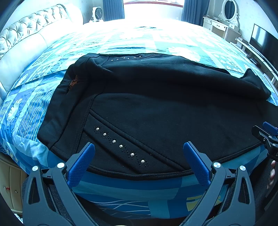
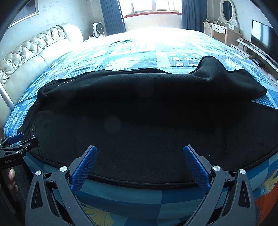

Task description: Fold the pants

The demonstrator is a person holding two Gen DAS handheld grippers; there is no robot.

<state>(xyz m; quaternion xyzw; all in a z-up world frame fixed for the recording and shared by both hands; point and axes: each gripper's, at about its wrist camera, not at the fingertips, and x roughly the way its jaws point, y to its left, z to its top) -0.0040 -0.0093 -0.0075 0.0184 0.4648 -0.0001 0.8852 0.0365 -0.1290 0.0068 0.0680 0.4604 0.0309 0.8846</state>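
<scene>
We are in a home bedroom: a bed (image 2: 139,50) with tufted headboard (image 2: 29,52), curtained window (image 2: 151,7), dressing table (image 2: 224,29), television (image 2: 262,36).

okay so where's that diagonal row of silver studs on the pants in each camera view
Left wrist: the studs run diagonally at lower centre-left, between the open left gripper's fingers.
Right wrist: only a few studs show, at the far left edge of the pants.
Shared landmark: the oval mirror, top right in both.
</scene>
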